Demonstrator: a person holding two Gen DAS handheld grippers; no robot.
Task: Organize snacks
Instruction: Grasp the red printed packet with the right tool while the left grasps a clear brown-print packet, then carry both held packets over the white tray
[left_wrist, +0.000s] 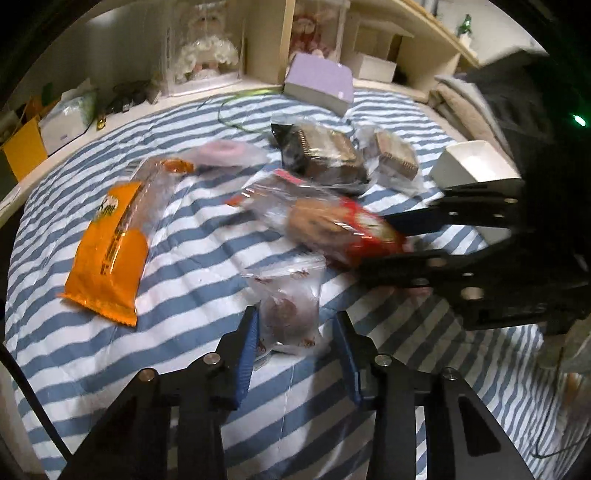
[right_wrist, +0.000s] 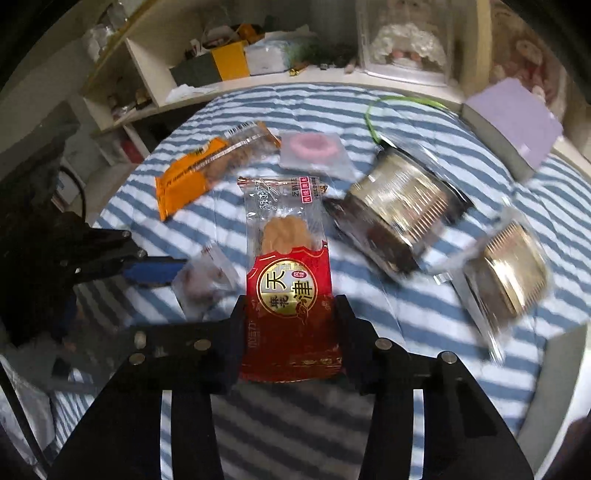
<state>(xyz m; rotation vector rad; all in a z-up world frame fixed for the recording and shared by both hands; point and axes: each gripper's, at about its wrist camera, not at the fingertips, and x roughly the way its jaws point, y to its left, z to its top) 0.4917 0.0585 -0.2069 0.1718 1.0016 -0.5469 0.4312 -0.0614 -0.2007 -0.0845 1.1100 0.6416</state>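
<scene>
Jaws of the left gripper (left_wrist: 295, 328) straddle a clear-wrapped brown snack (left_wrist: 284, 314); right gripper (right_wrist: 290, 310) jaws clamp the red packet (right_wrist: 291, 295) on the striped bed (right_wrist: 406, 314).

Left claw (left_wrist: 295, 334): pitched steeply downward, blue-padded fingers (left_wrist: 246, 354) partly apart, straddling small clear packet (left_wrist: 286, 314); pad contact not discernible. Right claw (right_wrist: 290, 325): same downward pitch, black fingers (right_wrist: 236, 332) flanking lower end of red packet (right_wrist: 291, 291), edges at inner faces. Claws side by side, near each other.
</scene>
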